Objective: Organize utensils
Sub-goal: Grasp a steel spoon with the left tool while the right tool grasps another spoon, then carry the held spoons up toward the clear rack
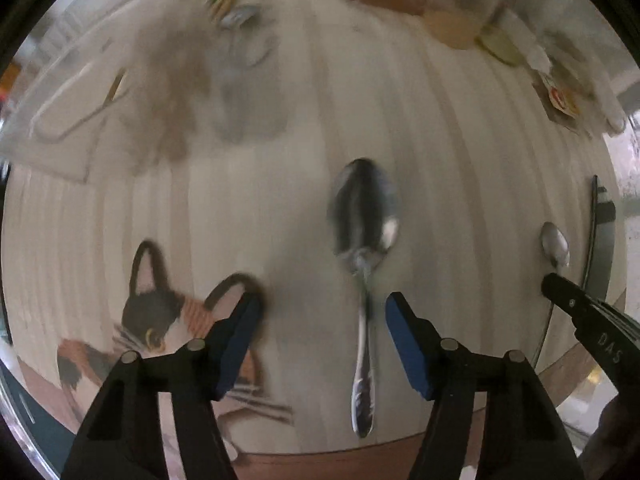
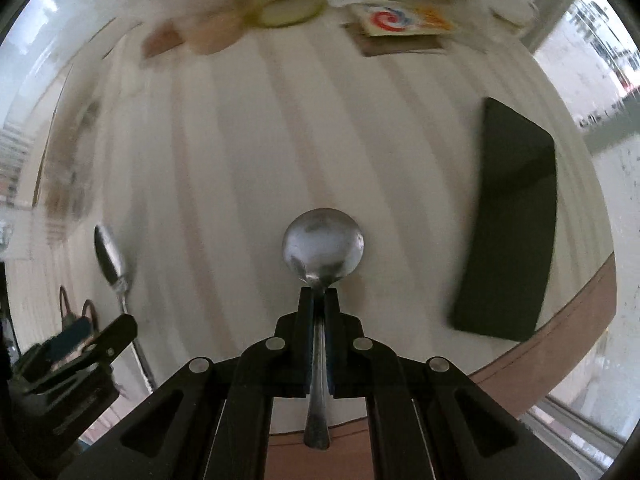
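Note:
A steel oval spoon [image 1: 363, 280] lies on the striped white tablecloth [image 1: 460, 160], bowl pointing away, its handle between the open blue-padded fingers [image 1: 404, 340] of my left gripper [image 1: 320, 316]; whether the pads touch it cannot be told. The same spoon shows in the right wrist view [image 2: 114, 268] at the left, by the left gripper [image 2: 76, 340]. My right gripper [image 2: 319, 300] is shut on the neck of a round-bowled steel spoon [image 2: 323, 250], held above the cloth. That spoon's bowl [image 1: 555, 245] and the right gripper [image 1: 580, 312] show at the right edge of the left wrist view.
A cat-picture mat [image 1: 168, 320] lies under the left finger. A dark rectangular mat [image 2: 512, 220] lies at the right near the table edge. Blurred packets and jars [image 2: 280, 4] crowd the far side. A clear tray [image 1: 64, 112] lies far left.

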`<state>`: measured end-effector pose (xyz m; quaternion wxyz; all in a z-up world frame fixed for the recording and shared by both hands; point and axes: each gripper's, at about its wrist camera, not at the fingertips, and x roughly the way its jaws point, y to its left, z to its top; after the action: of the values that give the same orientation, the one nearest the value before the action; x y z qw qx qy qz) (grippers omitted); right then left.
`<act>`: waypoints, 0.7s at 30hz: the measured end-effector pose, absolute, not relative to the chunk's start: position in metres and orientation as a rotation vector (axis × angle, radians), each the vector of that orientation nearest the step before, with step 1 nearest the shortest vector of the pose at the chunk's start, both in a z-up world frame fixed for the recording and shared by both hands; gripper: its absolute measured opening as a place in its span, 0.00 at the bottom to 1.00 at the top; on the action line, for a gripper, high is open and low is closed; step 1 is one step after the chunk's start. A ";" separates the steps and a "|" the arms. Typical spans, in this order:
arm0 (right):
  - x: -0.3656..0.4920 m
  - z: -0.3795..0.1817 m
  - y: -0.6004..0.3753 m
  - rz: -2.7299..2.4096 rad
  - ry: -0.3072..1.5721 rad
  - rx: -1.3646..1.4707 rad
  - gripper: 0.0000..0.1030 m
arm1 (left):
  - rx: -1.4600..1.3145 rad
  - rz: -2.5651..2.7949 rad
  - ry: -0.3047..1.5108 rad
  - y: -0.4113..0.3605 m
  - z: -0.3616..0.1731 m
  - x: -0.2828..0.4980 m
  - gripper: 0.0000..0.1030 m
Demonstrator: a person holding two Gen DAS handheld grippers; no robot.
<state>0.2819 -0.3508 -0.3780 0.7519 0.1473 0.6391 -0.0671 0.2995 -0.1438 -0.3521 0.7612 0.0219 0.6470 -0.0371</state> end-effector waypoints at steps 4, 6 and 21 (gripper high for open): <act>0.280 -0.380 -0.353 -0.151 1.390 0.314 0.04 | 0.086 -0.095 1.382 -0.153 -0.351 0.302 0.07; 0.280 -0.381 -0.353 -0.156 1.389 0.305 0.05 | 0.080 -0.105 1.391 -0.152 -0.353 0.303 0.04; 0.269 -0.378 -0.238 0.137 1.428 0.198 0.05 | -0.055 0.141 1.432 -0.026 -0.371 0.246 0.04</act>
<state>0.2693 -0.2376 -0.3783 0.7491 0.0907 0.6532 0.0625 0.2458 -0.0259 -0.3708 0.7518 -0.0251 0.6558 0.0647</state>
